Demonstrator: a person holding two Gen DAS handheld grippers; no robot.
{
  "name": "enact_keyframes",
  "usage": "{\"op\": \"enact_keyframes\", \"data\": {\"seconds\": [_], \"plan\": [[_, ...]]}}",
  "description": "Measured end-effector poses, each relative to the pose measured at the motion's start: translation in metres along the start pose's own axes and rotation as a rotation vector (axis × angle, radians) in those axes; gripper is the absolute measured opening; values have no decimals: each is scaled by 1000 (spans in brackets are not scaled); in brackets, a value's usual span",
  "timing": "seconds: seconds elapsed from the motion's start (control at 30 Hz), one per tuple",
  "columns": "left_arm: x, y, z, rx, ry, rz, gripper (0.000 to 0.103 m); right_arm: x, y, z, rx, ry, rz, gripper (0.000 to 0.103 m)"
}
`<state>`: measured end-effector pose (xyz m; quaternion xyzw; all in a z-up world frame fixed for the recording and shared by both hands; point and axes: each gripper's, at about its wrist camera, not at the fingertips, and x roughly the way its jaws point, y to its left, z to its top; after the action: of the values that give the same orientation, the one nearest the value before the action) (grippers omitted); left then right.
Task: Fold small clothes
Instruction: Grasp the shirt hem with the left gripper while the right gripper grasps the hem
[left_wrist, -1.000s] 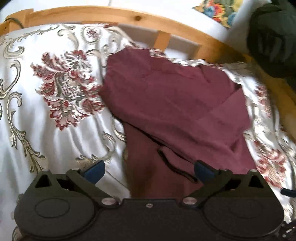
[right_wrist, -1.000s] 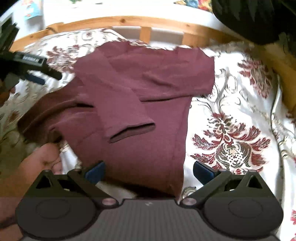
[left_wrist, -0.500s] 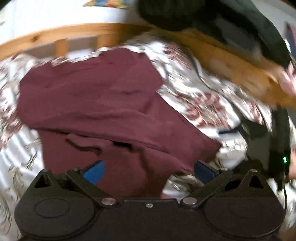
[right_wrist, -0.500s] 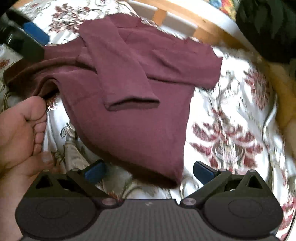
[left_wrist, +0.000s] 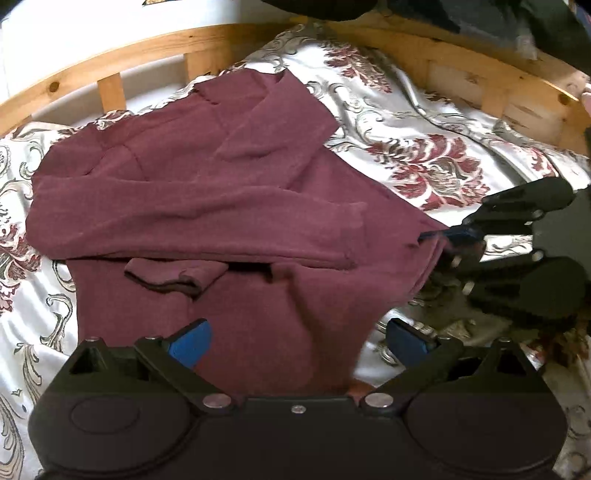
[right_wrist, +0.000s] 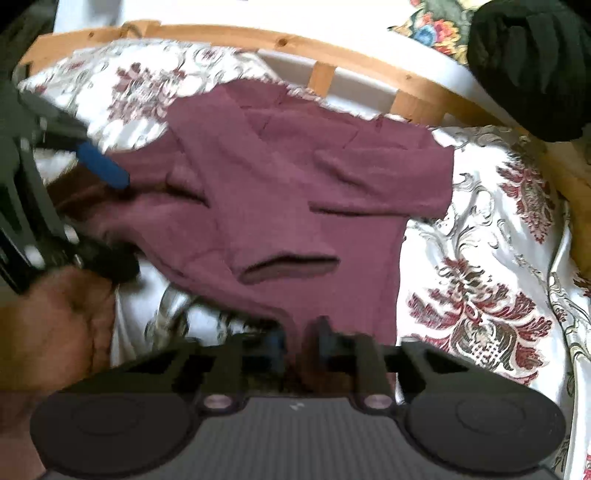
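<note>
we see our right tool (right_wrist: 299, 345) clenched on the soft maroon sweater's (right_wrist: 295, 192) near hem, left tool (left_wrist: 295, 341) spread wide over the glossy brocade bedspread (left_wrist: 424, 147).

A white bedspread (left_wrist: 424, 122) with dark red floral motifs covers the bed. A curved wooden rail (left_wrist: 110, 51) borders it. A dark green bundle (right_wrist: 528, 66) sits beyond.

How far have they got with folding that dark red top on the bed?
Partway. Both sleeves of the maroon top already lie folded across its body. The right claw is shut on the bottom hem; the left claw hovers open over the hem. Folding the body up remains.
</note>
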<state>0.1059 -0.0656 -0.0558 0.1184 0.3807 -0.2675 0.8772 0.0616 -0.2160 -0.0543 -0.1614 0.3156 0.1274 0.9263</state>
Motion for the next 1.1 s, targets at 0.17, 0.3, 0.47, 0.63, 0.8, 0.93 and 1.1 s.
{"op": "enact_keyframes", "data": {"seconds": [0.17,0.3,0.47,0.63,0.8,0.93,1.1], "plan": [[-1,-8,0,60,-47,78,92,-19,-12,23,52,-99,0,8],[-7,-14,-2,121,-81,101,71,-29,-20,38,76,-139,9,8],[-12,-13,-7,145,-55,183,48,-39,-22,46,70,-186,-12,7],[-30,8,-8,69,-69,257,47,-47,-23,51,68,-220,-27,7],[-44,26,-11,-19,-57,326,47,-52,-25,54,76,-246,-32,7],[-53,36,-13,-86,-62,368,46,-56,-25,55,80,-266,-34,7],[-64,40,-16,-125,-80,402,44,-64,-26,57,84,-286,-45,7]]}}
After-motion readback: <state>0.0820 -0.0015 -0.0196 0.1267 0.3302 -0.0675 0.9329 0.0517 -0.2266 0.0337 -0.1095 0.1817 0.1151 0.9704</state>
